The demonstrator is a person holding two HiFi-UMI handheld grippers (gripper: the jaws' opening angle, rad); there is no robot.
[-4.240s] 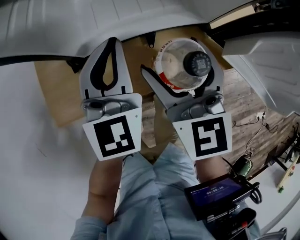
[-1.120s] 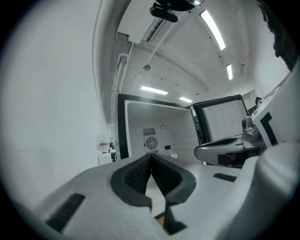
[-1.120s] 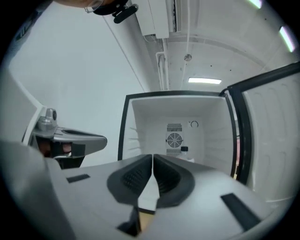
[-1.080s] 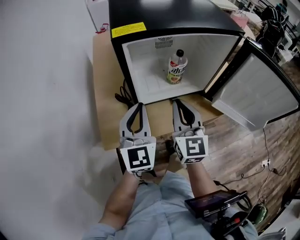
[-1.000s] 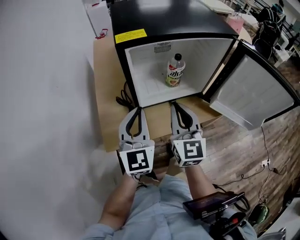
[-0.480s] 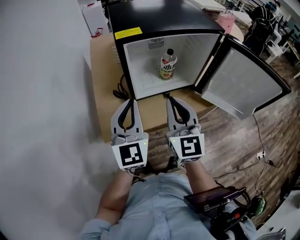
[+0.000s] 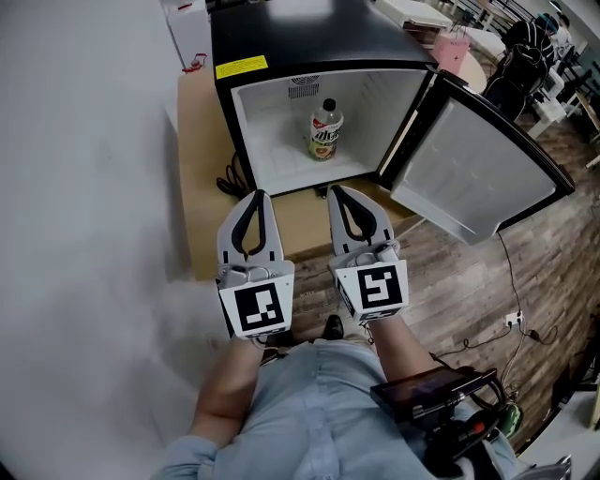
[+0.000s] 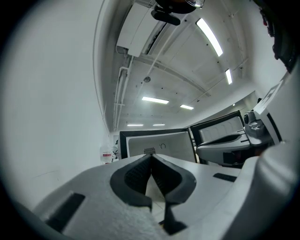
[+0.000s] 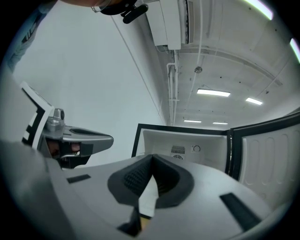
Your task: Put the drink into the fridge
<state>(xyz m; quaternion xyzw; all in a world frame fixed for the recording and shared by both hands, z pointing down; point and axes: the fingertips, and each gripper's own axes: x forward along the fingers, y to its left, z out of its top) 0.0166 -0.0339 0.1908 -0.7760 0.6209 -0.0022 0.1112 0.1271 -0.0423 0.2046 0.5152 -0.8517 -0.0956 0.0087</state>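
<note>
The drink bottle, clear with a black cap and a red and green label, stands upright inside the open black mini fridge, on its white floor. The fridge door is swung wide to the right. My left gripper and right gripper hover side by side just in front of the fridge opening, apart from the bottle. Both are shut with nothing between the jaws. In the left gripper view the shut left gripper points at the fridge. The right gripper does the same in its own view.
The fridge sits on a tan board on the floor against a white wall, with a black cable beside it. A white box stands at the back left. Wooden floor with cables lies to the right; a dark device hangs at the person's waist.
The right gripper let go of the bottle, which now stands in the fridge. Over the last second both shut grippers drew back slightly from the fridge.
</note>
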